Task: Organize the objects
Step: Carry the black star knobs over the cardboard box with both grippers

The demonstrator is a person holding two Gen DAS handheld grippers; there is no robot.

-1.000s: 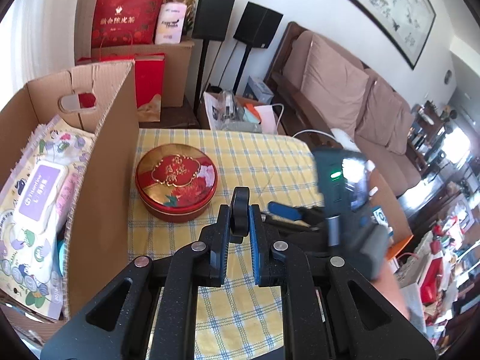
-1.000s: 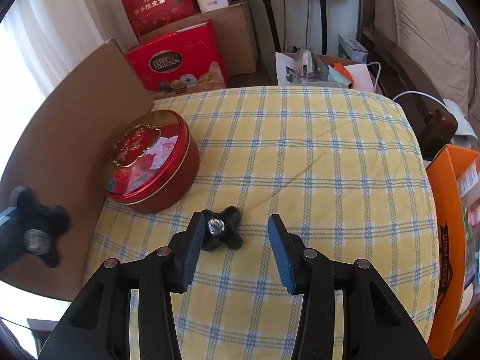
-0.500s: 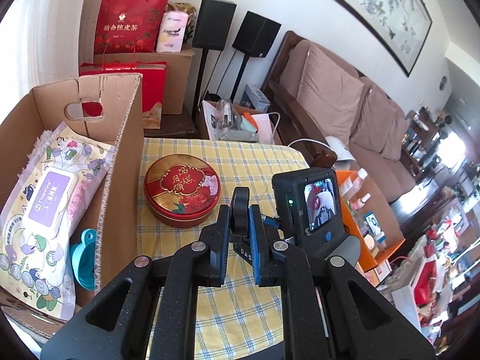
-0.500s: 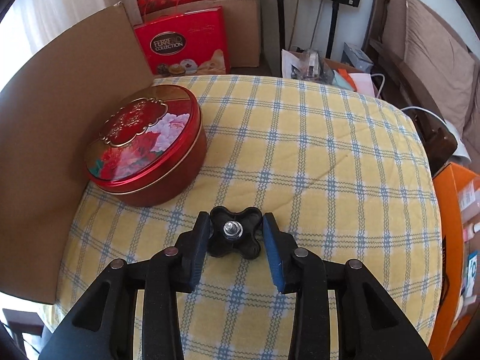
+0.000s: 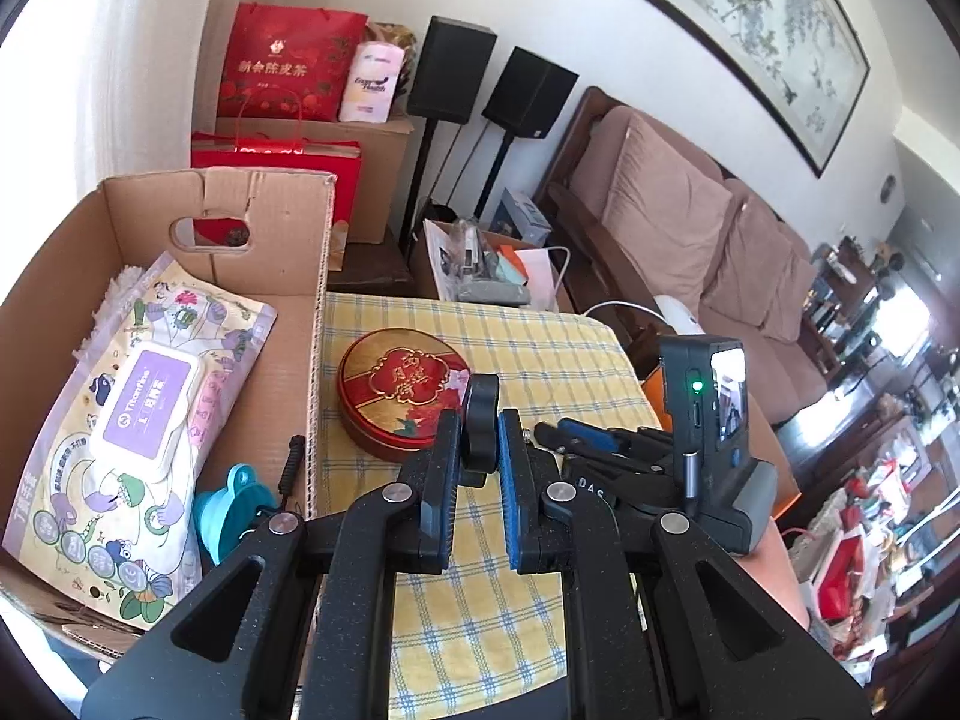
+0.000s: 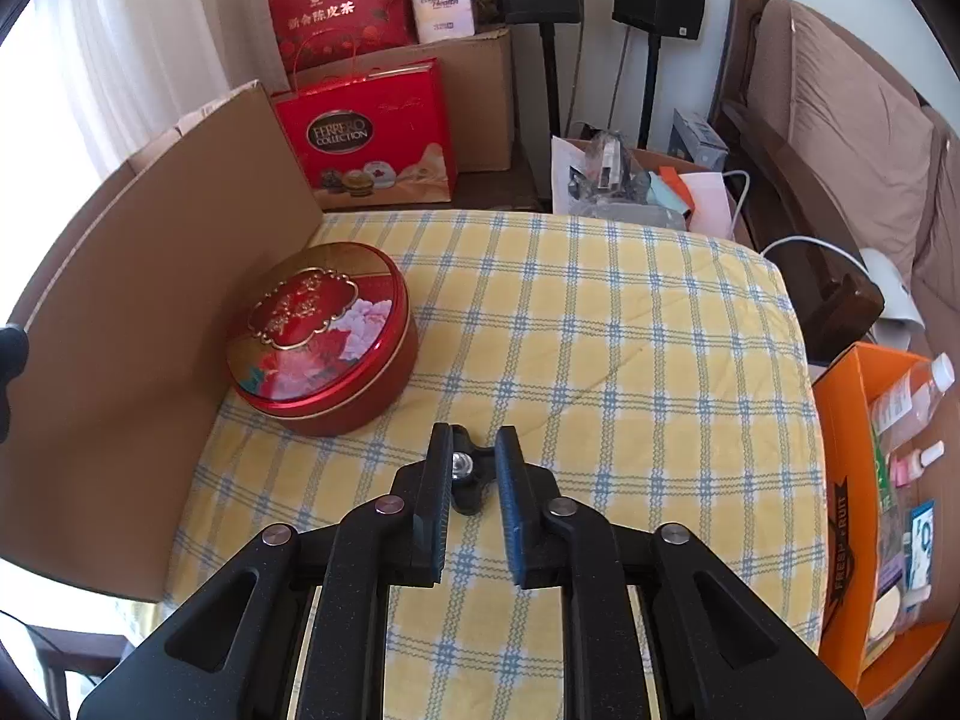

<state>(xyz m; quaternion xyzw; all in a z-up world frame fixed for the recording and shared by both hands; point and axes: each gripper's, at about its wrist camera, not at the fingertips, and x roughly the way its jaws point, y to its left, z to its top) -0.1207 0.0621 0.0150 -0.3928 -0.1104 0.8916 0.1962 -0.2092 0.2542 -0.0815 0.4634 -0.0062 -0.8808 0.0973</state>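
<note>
With a wipes pack and teal funnel already lying in the open cardboard box, left tongs are gripping one black star-shaped plastic knob near the box wall, while right tongs, just closing, are pinching a second black star knob on the checked yellow tabletop, beside the round red tin waiting unpacked.

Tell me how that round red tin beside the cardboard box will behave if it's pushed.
The round red tin looks rigid metal, so it likely keeps its shape. Low, wide and flat-based, it should slide on the checked cloth rather than tip or roll.

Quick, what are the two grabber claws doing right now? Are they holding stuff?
Left gripper: shut on a black knob.
Right gripper: jaws have just been closing, now shut on another black knob.
</note>
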